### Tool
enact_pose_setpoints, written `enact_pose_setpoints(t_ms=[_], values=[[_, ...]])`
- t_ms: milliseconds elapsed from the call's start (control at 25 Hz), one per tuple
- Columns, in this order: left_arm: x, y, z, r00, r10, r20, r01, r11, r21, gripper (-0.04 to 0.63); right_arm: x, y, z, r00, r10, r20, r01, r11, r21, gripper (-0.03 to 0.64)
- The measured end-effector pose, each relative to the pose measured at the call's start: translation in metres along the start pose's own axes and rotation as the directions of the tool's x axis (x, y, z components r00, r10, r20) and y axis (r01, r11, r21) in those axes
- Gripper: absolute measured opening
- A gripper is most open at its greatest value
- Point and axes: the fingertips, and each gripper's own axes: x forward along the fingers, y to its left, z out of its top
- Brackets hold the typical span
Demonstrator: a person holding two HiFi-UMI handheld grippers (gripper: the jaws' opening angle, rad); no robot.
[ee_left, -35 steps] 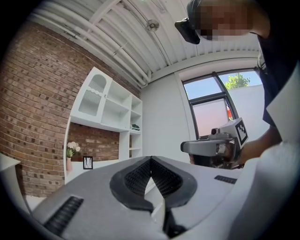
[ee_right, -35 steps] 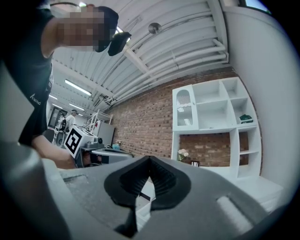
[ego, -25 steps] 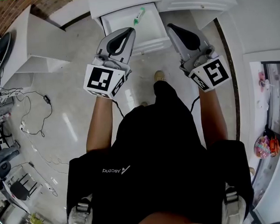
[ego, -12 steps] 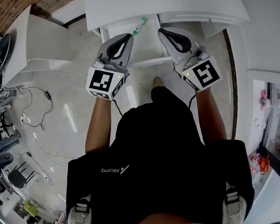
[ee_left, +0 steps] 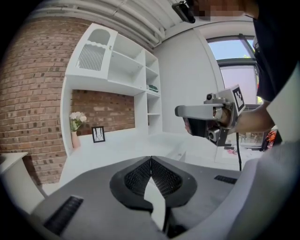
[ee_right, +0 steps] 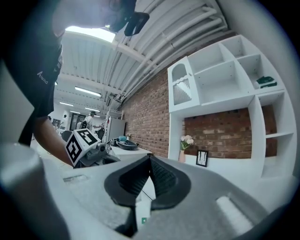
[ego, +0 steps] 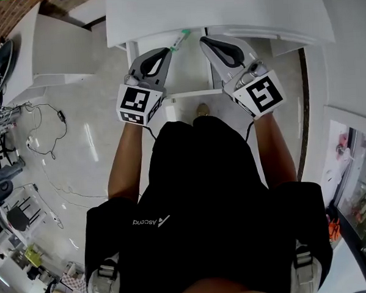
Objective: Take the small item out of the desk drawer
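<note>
The drawer stands open beneath the desk top, and the small green-and-white item lies at its back, not yet lifted, while my left gripper and right gripper hover just above, jaws together and empty.

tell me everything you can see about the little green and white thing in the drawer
The small item is slim, like a pen or syringe, with a pale whitish body and a green end; it looks plastic. It lies flat and diagonal near the back of the open white drawer, green end rearmost. The left hand-held gripper, jaws shut and empty, has its tip right beside the pale end; whether they touch cannot be told.
</note>
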Motion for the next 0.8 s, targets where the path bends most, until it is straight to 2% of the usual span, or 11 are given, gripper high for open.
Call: enact_pose_setpoints(t_ms=[200,320,560,800], values=[[0.019,0.012,-0.03,0.995,0.009,-0.104,-0.011,1.0,-0.02,-0.001,0.01,-0.007,-0.01,1.0,0.016,-0.018,-0.016,1.0,0.026,0.002],[0.033,0.021,-0.048,0.984,-0.002,-0.176,-0.002,1.0,-0.026,-0.001,0.017,-0.016,-0.014,1.0,0.014,-0.003,-0.014,1.0,0.016,0.002],[0.061,0.04,-0.091,0.943,-0.011,-0.333,0.013,1.0,0.003,0.0,0.027,-0.03,-0.021,1.0,-0.016,-0.014,0.017,1.0,0.021,0.002],[0.092,0.057,-0.137,0.9,-0.022,-0.435,0.027,1.0,0.006,0.012,0.036,-0.045,-0.035,0.996,-0.054,-0.07,0.058,0.997,0.053,0.002]])
